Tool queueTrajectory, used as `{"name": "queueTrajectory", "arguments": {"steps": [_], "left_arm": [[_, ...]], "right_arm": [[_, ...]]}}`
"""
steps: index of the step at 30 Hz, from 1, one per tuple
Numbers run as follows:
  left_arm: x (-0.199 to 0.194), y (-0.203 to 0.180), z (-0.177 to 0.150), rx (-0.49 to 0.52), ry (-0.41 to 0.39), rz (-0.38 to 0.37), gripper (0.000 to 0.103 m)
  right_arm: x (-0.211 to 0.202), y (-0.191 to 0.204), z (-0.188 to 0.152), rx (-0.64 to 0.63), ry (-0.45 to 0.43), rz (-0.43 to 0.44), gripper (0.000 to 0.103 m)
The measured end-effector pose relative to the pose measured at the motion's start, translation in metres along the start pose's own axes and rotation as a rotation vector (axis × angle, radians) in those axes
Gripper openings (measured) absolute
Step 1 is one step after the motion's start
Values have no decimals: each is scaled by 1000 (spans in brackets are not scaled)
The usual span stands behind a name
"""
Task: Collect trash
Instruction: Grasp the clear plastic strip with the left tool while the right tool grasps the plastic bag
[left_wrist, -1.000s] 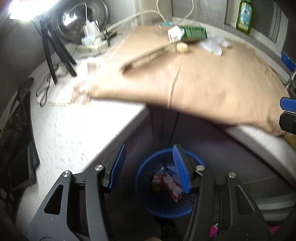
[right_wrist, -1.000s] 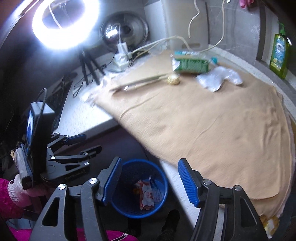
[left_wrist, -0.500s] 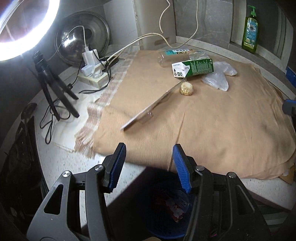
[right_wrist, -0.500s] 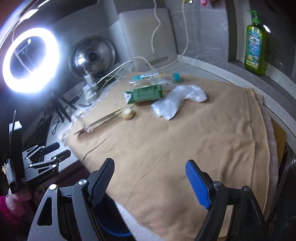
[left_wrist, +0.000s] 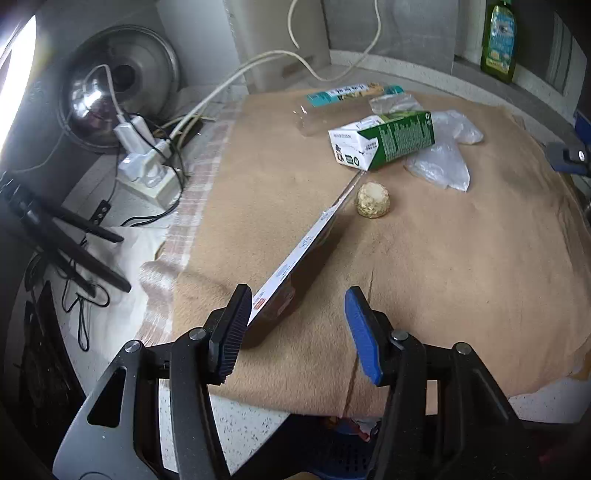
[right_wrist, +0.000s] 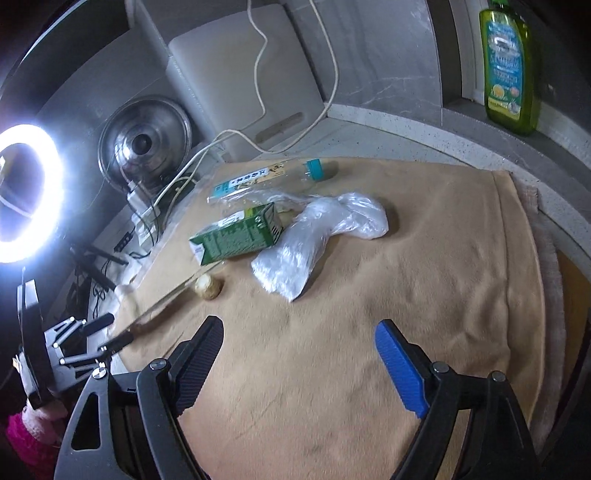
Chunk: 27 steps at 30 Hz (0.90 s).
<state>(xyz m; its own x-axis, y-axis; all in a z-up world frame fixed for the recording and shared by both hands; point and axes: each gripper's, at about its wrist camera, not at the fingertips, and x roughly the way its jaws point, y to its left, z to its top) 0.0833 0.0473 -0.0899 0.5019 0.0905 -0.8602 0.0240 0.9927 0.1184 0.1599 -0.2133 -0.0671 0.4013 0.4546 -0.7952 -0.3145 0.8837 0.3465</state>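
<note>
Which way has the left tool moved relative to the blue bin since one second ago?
Yes: the left tool has moved from over the blue bin onto the tan cloth.

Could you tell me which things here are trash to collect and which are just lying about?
Trash:
green-and-white paper carton
crumpled clear plastic bag
empty clear plastic bottle
small round beige lump
long flat printed strip

Lying about:
green dish-soap bottle
white power strip
steel lid

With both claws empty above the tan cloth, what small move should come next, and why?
Probably lower the left claw onto the long flat white-edged package nearest it: its end lies beside the left finger, nothing is gripped, and the right claw, jaws opening, hangs farther from the trash.
</note>
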Motion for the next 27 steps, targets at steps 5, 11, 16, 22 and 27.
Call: {"name": "queueTrajectory", "arguments": {"steps": [5, 11, 16, 22, 27], "left_arm": [[17, 2, 14, 3, 47, -16, 54], [32, 7, 26, 0, 82, -35, 54], [45, 9, 32, -1, 111, -41, 54], [57, 14, 41, 2, 129, -44, 45], [65, 15, 45, 1, 142, -72, 35]], "right_arm": [[29, -16, 25, 98, 41, 56, 86], [65, -31, 50, 231, 76, 109, 86], [101, -41, 62, 345, 121, 158, 86], [125, -44, 73, 390, 134, 142, 86], [137, -45, 79, 430, 141, 132, 86]]}}
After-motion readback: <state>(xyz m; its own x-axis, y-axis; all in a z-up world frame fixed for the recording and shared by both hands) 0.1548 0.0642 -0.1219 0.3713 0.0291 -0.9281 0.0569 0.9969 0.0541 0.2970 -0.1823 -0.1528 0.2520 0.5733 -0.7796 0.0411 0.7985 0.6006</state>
